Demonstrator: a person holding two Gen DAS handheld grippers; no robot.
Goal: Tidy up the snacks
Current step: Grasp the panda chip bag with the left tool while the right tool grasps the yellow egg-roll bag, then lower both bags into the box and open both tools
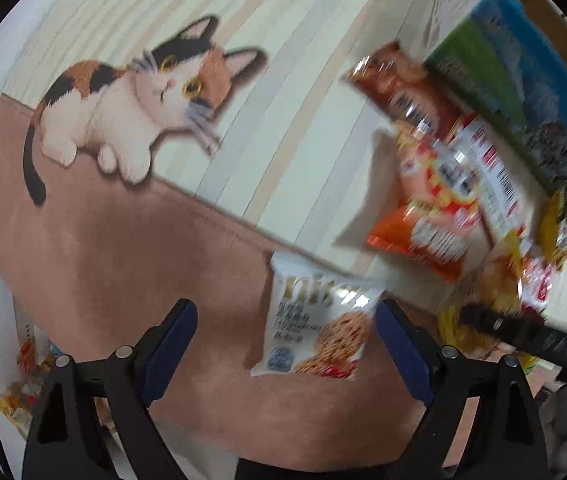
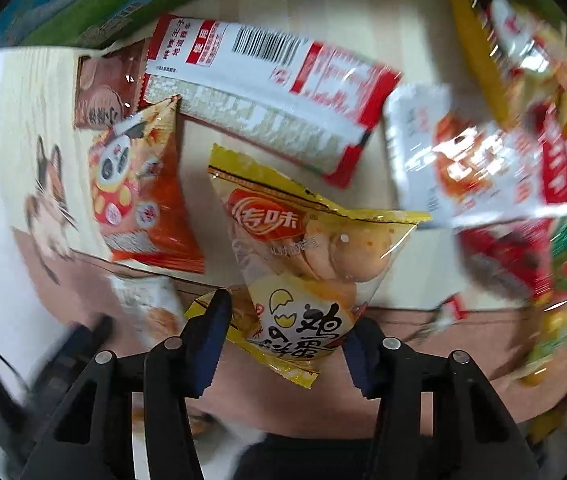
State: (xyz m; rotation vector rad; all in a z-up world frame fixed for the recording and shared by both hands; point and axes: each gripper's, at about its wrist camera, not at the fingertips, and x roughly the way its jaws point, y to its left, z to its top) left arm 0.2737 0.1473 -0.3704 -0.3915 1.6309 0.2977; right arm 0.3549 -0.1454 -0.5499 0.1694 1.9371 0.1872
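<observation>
My left gripper (image 1: 287, 336) is open above the cat-print mat (image 1: 131, 240). A white cookie packet (image 1: 319, 324) lies between its fingers, close to the right one. My right gripper (image 2: 287, 340) is open around the lower end of a yellow egg-biscuit bag (image 2: 303, 264), with no clear contact. Beyond it lie an orange panda-print packet (image 2: 139, 188), a long red-and-white packet (image 2: 267, 100) and a brown packet (image 2: 99, 92). The same orange packet (image 1: 427, 216) and brown packet (image 1: 399, 84) show at the right of the left wrist view.
Green and blue boxes (image 1: 523, 92) stand along the far edge. More blurred packets (image 2: 495, 152) pile at the right in the right wrist view. Small snack packets (image 1: 23, 380) lie off the mat at the lower left. The right gripper's black arm (image 1: 523, 328) reaches in from the right.
</observation>
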